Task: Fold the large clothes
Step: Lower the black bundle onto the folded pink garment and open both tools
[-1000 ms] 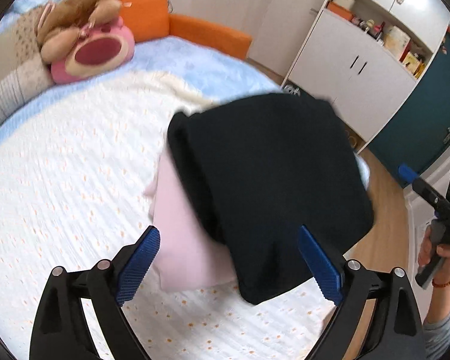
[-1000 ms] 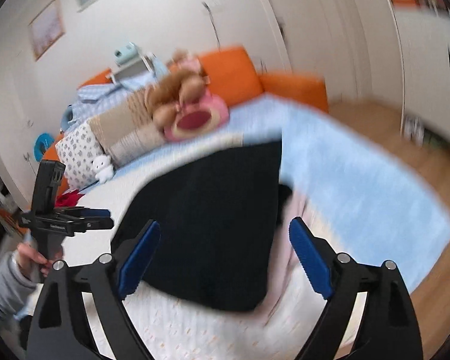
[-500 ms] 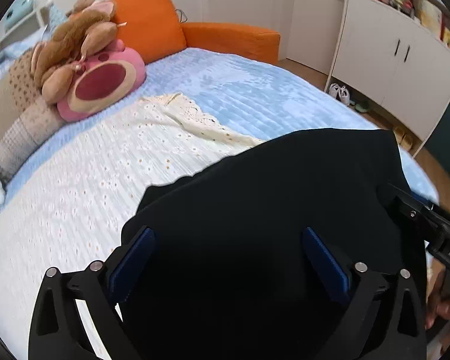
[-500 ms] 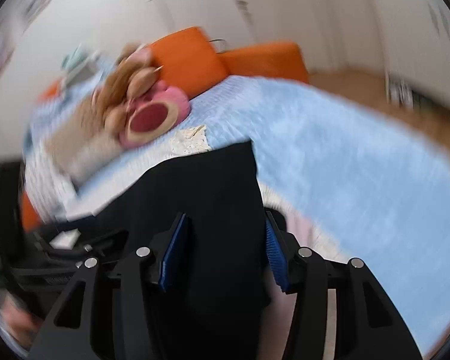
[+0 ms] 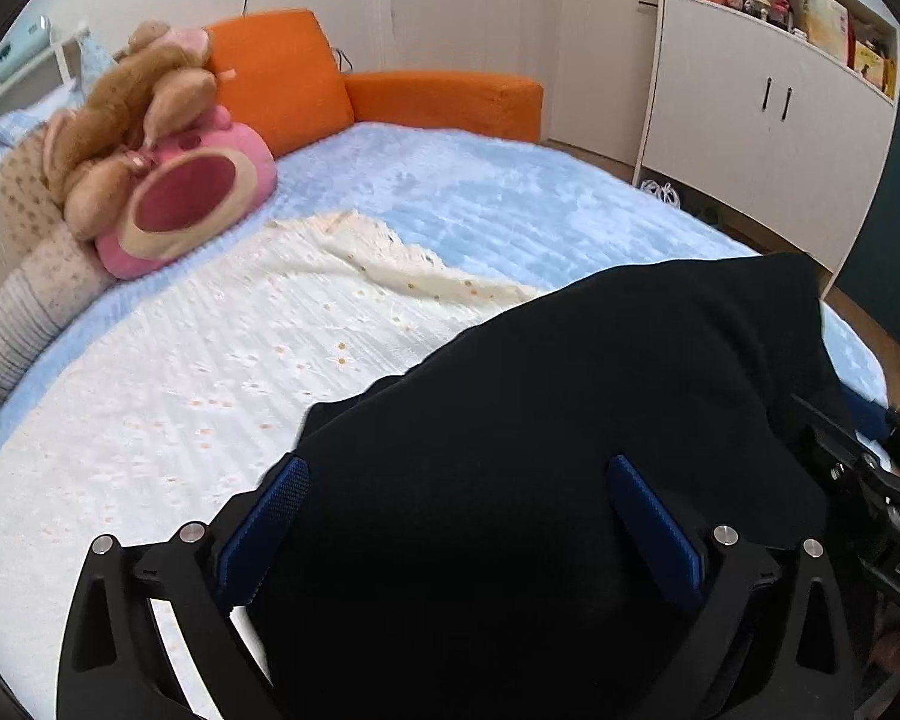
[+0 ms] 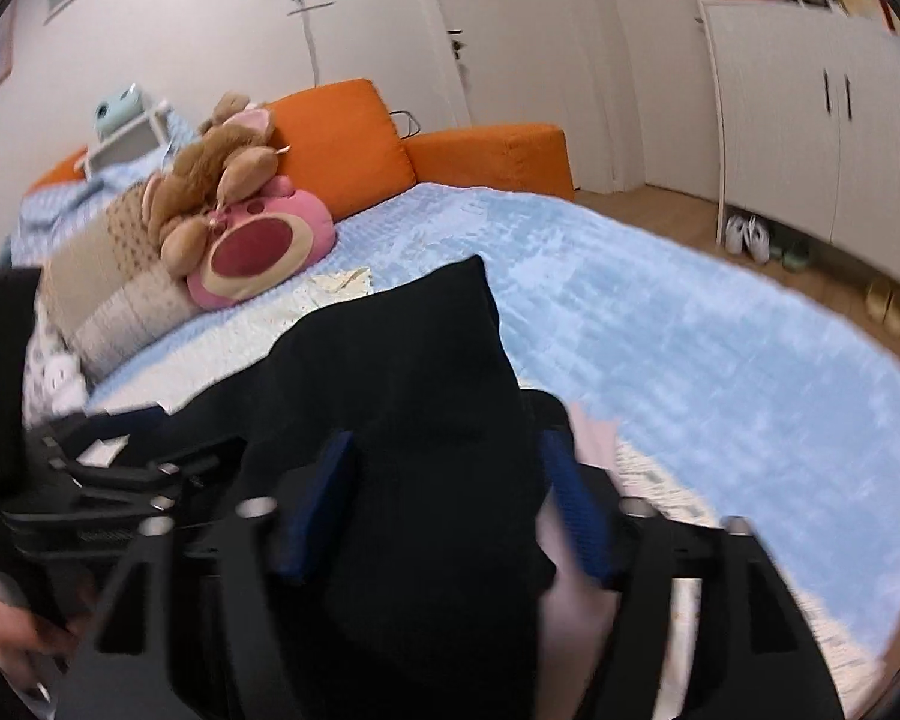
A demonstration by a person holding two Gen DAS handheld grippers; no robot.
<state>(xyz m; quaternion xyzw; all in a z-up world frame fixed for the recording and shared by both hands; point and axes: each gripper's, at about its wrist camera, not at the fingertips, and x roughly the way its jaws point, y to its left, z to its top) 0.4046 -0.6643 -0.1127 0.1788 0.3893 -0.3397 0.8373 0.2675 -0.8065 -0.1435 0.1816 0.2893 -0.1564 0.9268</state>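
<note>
A folded black garment (image 5: 570, 420) lies on the bed, on top of a pink garment (image 6: 588, 462) whose edge shows beside it in the right wrist view. My left gripper (image 5: 456, 510) is open, its blue pads on either side of the black garment's near end. My right gripper (image 6: 450, 510) is partly closed around the black garment (image 6: 426, 390), pads close to the cloth; the view is blurred, so contact is unclear. The right gripper's body shows at the right edge of the left wrist view (image 5: 870, 492).
The bed has a white dotted cover (image 5: 210, 360) over a blue blanket (image 5: 480, 192). Plush toys (image 5: 168, 180) and pillows lie at the left. An orange bed frame (image 5: 438, 102) and white cabinets (image 5: 768, 138) stand behind.
Both grippers have moved down and in close to the black garment, which now fills the space between their fingers. The right gripper's fingers have narrowed from wide open.
</note>
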